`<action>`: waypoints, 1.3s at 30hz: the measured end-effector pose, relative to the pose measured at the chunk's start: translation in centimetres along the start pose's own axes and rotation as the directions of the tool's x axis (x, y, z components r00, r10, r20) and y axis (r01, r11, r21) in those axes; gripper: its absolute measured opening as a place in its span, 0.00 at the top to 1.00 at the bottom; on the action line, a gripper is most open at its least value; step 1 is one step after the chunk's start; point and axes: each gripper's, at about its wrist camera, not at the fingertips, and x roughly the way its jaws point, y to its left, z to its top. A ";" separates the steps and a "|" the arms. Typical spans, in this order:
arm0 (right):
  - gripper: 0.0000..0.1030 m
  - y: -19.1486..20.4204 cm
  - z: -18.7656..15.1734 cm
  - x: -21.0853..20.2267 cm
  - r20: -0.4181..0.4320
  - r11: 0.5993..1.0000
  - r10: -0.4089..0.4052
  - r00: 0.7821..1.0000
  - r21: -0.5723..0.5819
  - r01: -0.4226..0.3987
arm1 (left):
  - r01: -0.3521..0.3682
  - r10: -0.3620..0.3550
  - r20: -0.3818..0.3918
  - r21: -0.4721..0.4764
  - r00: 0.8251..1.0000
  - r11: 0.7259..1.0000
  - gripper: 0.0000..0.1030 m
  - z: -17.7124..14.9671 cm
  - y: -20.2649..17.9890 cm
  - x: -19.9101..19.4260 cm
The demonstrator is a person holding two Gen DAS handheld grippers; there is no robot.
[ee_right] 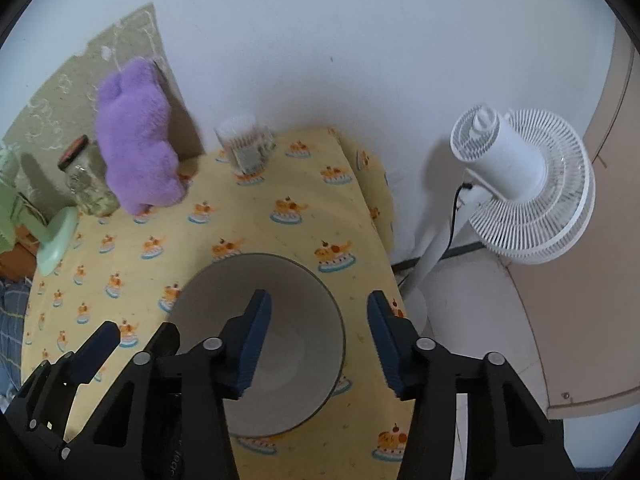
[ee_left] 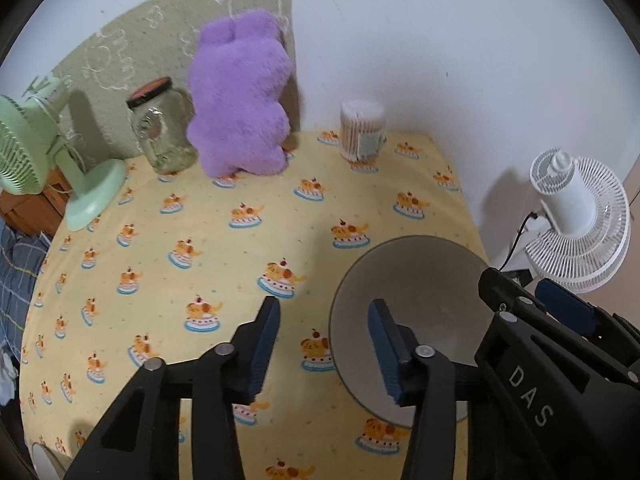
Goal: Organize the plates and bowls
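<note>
Table (ee_left: 168, 248), covered with a yellow cloth printed with dogs on cakes, is carrying a single grey bowl (ee_right: 280, 280) near its right edge. The bowl is standing upright with its mouth up; its inside is plain, pale and empty, with a thin darker rim.

Right gripper (ee_right: 316, 344) is hanging over the bowl with its blue-padded jaws spread. The left finger is lying over the bowl's hollow and the right finger outside the right rim, so the rim is sitting between them; whether either pad is touching the wall cannot be told, and nothing is being pinched.

Left gripper (ee_left: 324, 350) is standing at the bowl's left side, jaws likewise parted. Its right finger is reaching over the bowl's left rim while its left finger is over bare cloth; no pinch is showing.

Along the far wall are standing a purple plush toy (ee_left: 240, 96), a green desk fan (ee_left: 24, 148), a glass jar (ee_left: 164, 132) and a tub of cotton swabs (ee_left: 362, 128). A white floor fan (ee_right: 520, 184) is standing beyond the table's right edge.
</note>
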 end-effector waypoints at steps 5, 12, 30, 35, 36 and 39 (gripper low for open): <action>0.62 -0.3 0.0 2.0 -0.037 1.000 0.007 0.999 0.004 -0.007 | 0.013 -0.013 -0.033 -0.001 0.999 1.000 0.70 0.0 -0.2 1.7; 0.78 -0.2 0.1 3.3 -0.052 1.000 0.002 0.999 -0.009 -0.003 | 0.025 -0.025 -0.063 0.007 0.998 1.000 0.84 0.1 -0.7 3.0; 0.78 0.2 -1.2 0.9 -0.073 1.000 0.007 0.997 -0.001 -0.007 | 0.017 -0.014 -0.074 0.037 0.997 0.999 0.86 -0.5 -0.3 0.9; 0.78 0.9 -1.8 -1.2 -0.062 1.000 0.003 0.998 -0.009 -0.004 | 0.019 -0.017 -0.066 0.030 0.998 0.999 0.86 -1.1 0.5 -1.0; 0.78 1.0 -2.0 -1.6 -0.058 1.000 0.003 0.998 -0.011 -0.003 | 0.020 -0.019 -0.060 0.029 0.998 0.999 0.86 -1.2 0.8 -1.5; 0.78 1.8 -2.4 -3.1 -0.044 1.000 0.003 0.999 -0.017 -0.003 | 0.019 -0.018 -0.046 0.028 0.999 0.999 0.86 -1.6 1.6 -2.8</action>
